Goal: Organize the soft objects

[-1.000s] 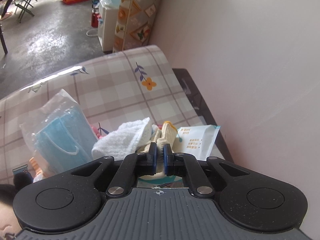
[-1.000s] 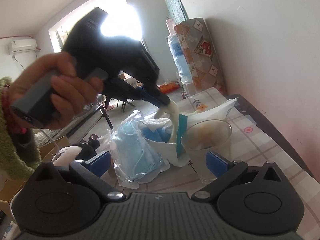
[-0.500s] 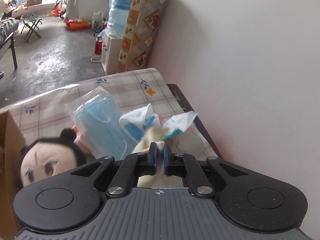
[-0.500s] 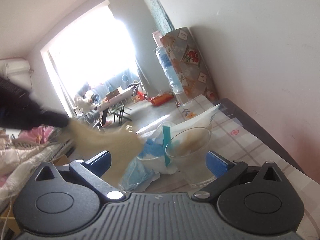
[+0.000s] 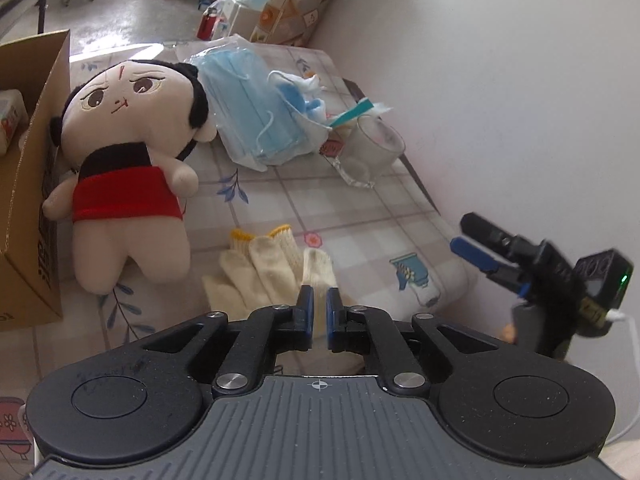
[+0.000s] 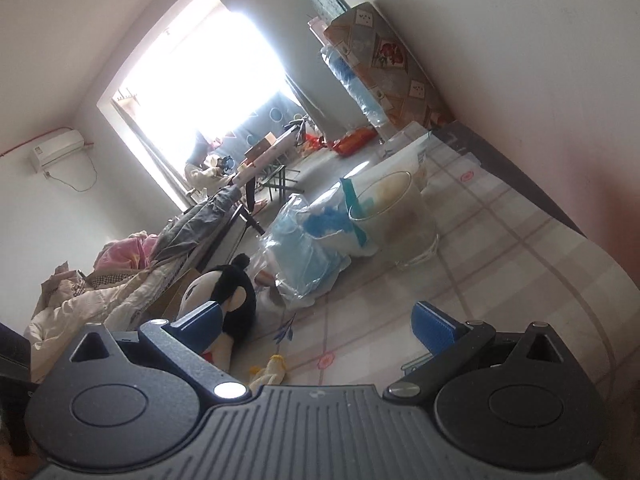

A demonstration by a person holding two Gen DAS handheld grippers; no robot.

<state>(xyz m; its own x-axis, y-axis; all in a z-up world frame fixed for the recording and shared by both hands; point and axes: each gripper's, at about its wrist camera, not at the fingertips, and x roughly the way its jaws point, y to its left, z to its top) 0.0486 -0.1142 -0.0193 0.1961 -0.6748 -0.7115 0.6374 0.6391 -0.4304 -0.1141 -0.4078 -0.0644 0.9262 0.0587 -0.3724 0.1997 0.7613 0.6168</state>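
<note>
Left gripper, bottom centre of left view: jaws narrowly apart, opening, cream knit fabric in gap, grip uncertain. Cream cotton gloves with yellow cuffs flat on checked floral tablecloth, just ahead. Plush doll in red skirt left, against brown cardboard box. Bagged blue face masks and clear glass cup beyond. Right gripper, wide open, empty.

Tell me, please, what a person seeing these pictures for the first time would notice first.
The plush doll in a red skirt stands out, leaning against the cardboard box at the left of the table. Just ahead of the left tongs, whose jaws are opening, lie cream work gloves on the checked tablecloth. Farther back, a bag of blue face masks lies beside a glass cup.
</note>
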